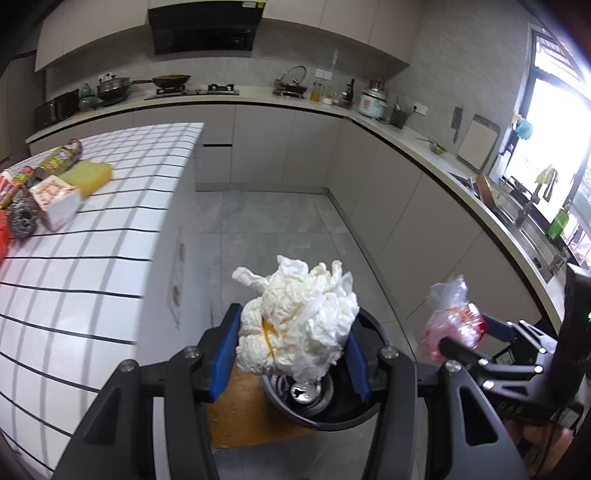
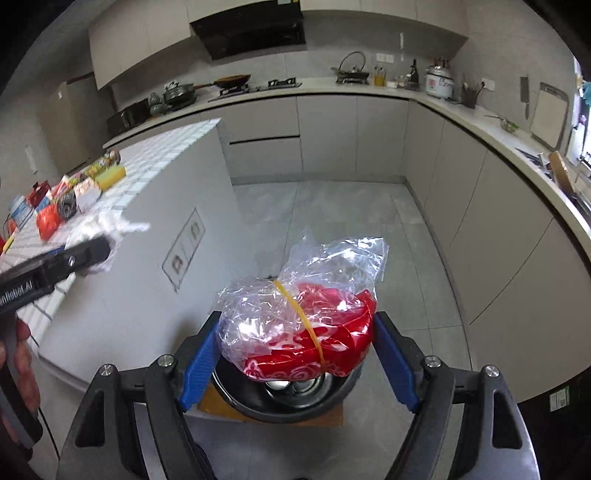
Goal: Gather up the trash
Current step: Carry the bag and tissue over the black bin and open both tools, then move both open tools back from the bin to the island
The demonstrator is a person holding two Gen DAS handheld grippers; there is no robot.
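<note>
Pinching a wad of white tissue [image 1: 299, 317] in the left gripper [image 1: 293, 354] and a rubber-banded plastic bundle [image 2: 299, 328] in the right gripper [image 2: 295, 360], both above the black bin [image 2: 288, 400].

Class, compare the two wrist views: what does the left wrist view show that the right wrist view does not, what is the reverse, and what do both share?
Only the left wrist view shows the bright window and the sink area along the right counter.

Only the right wrist view shows the hand holding the left gripper's handle, and the tall cabinet at far left.

Both show the white paper wad in the left gripper, the banded plastic bundle in the right gripper, the black bin, the tiled counter and the range hood.
</note>
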